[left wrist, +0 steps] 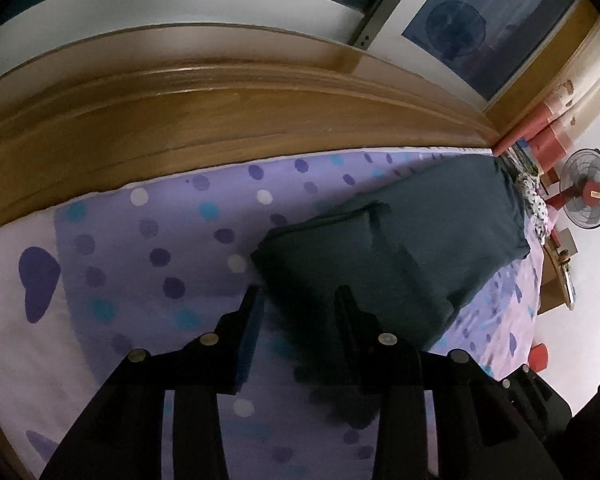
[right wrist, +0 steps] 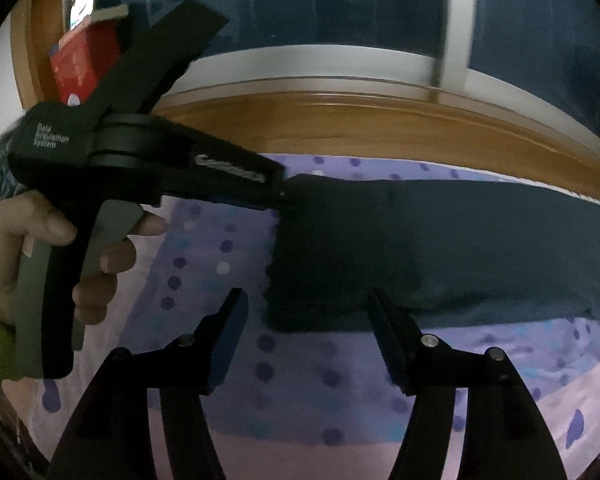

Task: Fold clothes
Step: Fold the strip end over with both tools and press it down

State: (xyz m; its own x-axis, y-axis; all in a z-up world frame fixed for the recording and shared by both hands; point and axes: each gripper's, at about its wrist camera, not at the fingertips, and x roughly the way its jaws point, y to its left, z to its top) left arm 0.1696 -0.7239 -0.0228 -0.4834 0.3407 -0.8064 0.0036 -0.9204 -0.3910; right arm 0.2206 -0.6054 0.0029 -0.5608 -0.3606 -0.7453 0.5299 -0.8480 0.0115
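Left wrist view: the left gripper [left wrist: 300,300] has its fingers apart, nothing between the pads, hovering at the near corner of the folded dark cloth [left wrist: 400,248]. The cloth lies on the dotted sheet [left wrist: 140,248], stretching toward 2 o'clock.

Right wrist view: the right gripper [right wrist: 306,304] is spread wide and empty, just short of the cloth's near edge. At 10 o'clock, a hand [right wrist: 16,248] holds the left gripper, its tip at the cloth's corner.

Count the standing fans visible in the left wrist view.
1. A standing fan with a red hub is at the far right, beyond the bed's end. A round fan-like shape shows in the window; others may be hidden.
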